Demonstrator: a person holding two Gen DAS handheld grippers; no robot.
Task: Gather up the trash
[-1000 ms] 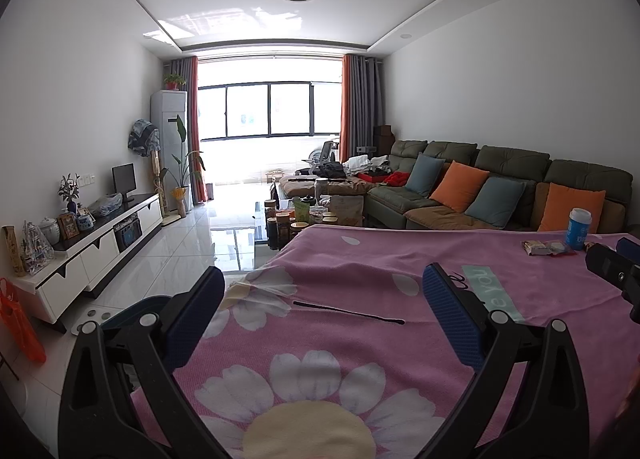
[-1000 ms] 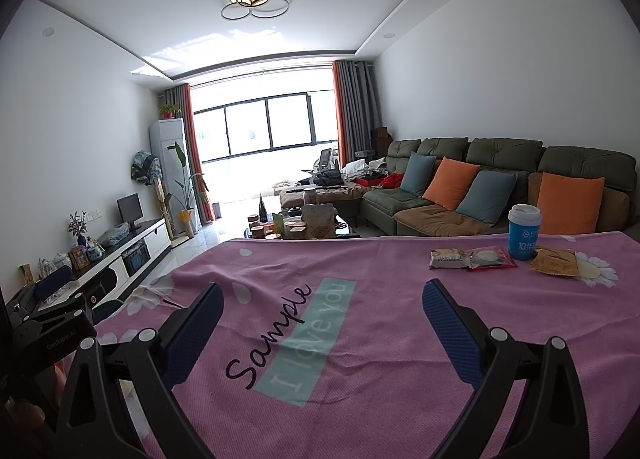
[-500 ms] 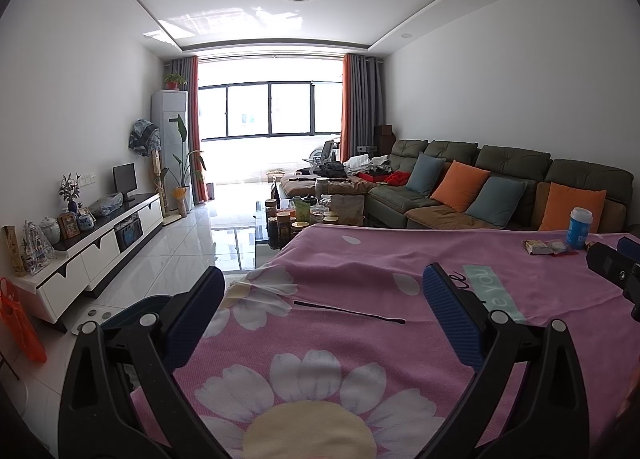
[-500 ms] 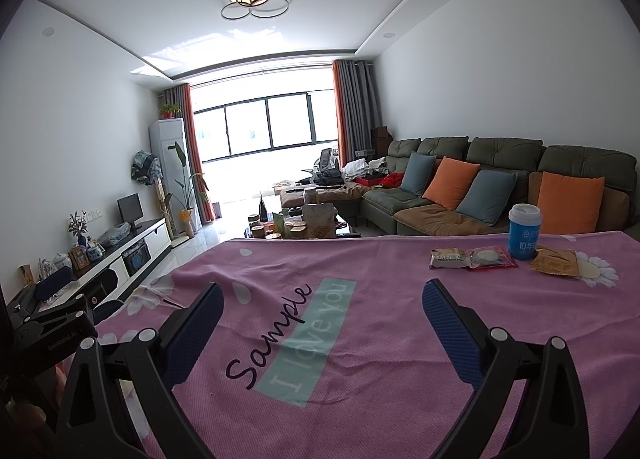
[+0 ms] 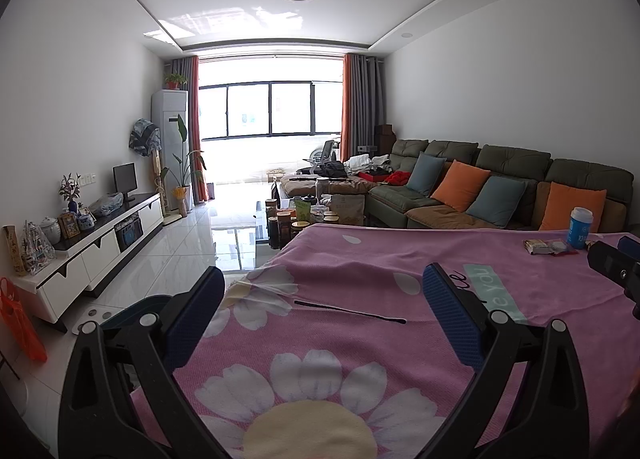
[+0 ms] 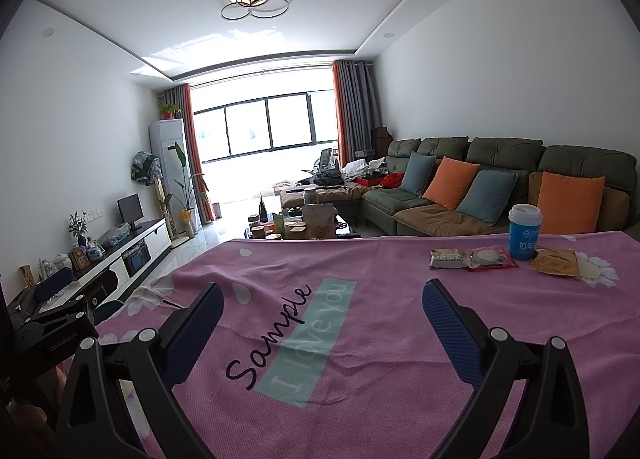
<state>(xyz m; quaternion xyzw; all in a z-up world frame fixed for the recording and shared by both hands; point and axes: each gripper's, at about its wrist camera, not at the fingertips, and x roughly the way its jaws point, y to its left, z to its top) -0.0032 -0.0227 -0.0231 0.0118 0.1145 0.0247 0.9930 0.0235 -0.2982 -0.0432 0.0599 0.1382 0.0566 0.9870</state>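
Both claws spread wide, empty: left gripper (image 5: 320, 299), right gripper (image 6: 320, 307), hovering over pink tablecloth (image 6: 380, 359). Trash at far right edge: wrappers (image 6: 472, 258), brown packet (image 6: 556, 264), blue cup (image 6: 525, 226). Reach right, descend flat, pinch wrapper edge first.

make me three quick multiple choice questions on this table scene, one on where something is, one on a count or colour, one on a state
1. Where does the blue cup stand?
A. far right of the pink cloth
B. on the sofa
C. on the floor

2. How many snack wrappers lie by the cup?
A. one
B. three
C. six

3. How is the right gripper?
A. shut on the cup
B. shut, empty
C. open, empty

Answers: 1 A, it stands on the cloth beside the wrappers. 2 B, beige, red, brown. 3 C, its fingers are spread with only cloth between.
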